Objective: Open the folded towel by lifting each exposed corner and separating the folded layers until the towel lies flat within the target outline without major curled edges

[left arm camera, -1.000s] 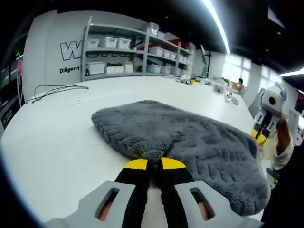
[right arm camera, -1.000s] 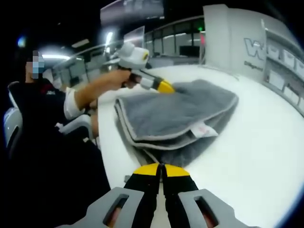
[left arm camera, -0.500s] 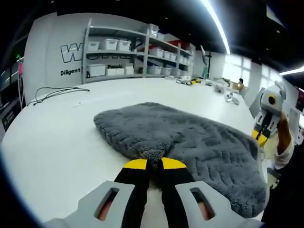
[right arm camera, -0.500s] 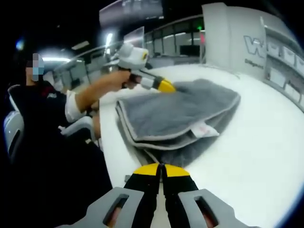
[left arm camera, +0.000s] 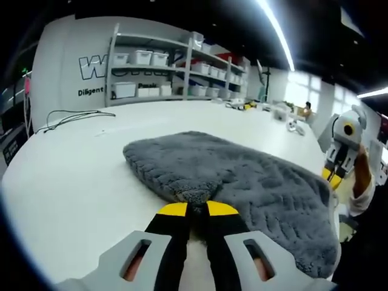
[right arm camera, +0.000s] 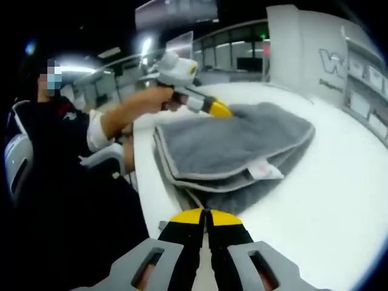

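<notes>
A grey fluffy towel [left arm camera: 242, 176] lies folded on the white table [left arm camera: 60, 182]. My left gripper [left arm camera: 197, 206] is shut on its near corner, the yellow tips pinching the pile. In the right gripper view the towel [right arm camera: 230, 142] shows stacked layers with pale hems and a white label [right arm camera: 265, 171]. There my right gripper [right arm camera: 204, 213] is shut on the towel's near edge. The left gripper [right arm camera: 219, 110], held in a person's hand, grips the far corner. The right gripper [left arm camera: 332, 177] also appears at the towel's right end in the left gripper view.
Shelves with white bins [left arm camera: 163, 66] stand along the far wall. A black cable [left arm camera: 73, 115] lies on the table's left side, and small items [left arm camera: 279, 110] sit at its far end. The person [right arm camera: 54, 133] sits at the table edge.
Both grippers stay shut on the towel. In the right gripper view the towel and the left gripper have drifted slightly to the right; the towel's far edge sits a little nearer in the left gripper view.
</notes>
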### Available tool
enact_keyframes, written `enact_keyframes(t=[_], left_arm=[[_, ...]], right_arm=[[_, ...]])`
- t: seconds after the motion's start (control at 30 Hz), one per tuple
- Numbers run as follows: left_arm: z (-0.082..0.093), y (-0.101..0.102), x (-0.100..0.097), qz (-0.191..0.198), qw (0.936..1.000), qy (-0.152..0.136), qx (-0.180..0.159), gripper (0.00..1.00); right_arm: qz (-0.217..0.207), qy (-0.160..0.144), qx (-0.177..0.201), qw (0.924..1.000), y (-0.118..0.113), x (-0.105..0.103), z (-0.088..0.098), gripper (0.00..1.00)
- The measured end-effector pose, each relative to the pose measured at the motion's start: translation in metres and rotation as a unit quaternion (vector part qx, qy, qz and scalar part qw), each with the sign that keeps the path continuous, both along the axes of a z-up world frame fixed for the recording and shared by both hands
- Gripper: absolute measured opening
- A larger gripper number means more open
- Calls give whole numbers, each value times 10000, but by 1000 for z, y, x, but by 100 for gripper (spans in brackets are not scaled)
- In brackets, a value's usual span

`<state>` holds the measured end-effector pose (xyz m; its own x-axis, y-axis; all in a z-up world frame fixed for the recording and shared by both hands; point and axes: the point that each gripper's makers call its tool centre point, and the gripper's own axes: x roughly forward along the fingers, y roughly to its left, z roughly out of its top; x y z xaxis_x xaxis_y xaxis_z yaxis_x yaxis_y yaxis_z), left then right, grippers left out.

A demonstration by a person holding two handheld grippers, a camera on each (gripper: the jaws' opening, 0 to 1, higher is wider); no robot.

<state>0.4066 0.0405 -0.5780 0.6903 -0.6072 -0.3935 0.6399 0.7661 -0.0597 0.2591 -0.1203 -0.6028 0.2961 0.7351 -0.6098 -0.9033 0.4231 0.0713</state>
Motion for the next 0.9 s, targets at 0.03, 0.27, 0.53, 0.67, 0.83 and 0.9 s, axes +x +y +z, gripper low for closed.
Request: enact_keyframes(t=[0.03,0.27,0.53,0.67,0.83,0.9], left_arm=[[2,0,-3,11,10000,-28,31,10],[17,10,-11,49,9992,-332,201,14],[32,-10,-43,-263,9991,-297,-168,24],[34,-22,-57,-384,9986,-287,-236,31],[31,-38,-76,-665,9972,-279,-196,35],[30,-47,-84,-775,9964,-272,-191,34]], right_arm=[[77,-49,-27,10000,0,-1,0,0],[241,-265,50,9993,5,-5,12,0],[325,-416,67,9986,6,-4,16,2],[339,-454,86,9984,5,-5,18,3],[463,-449,143,9978,4,-10,22,3],[523,-458,149,9975,4,-13,23,3]])
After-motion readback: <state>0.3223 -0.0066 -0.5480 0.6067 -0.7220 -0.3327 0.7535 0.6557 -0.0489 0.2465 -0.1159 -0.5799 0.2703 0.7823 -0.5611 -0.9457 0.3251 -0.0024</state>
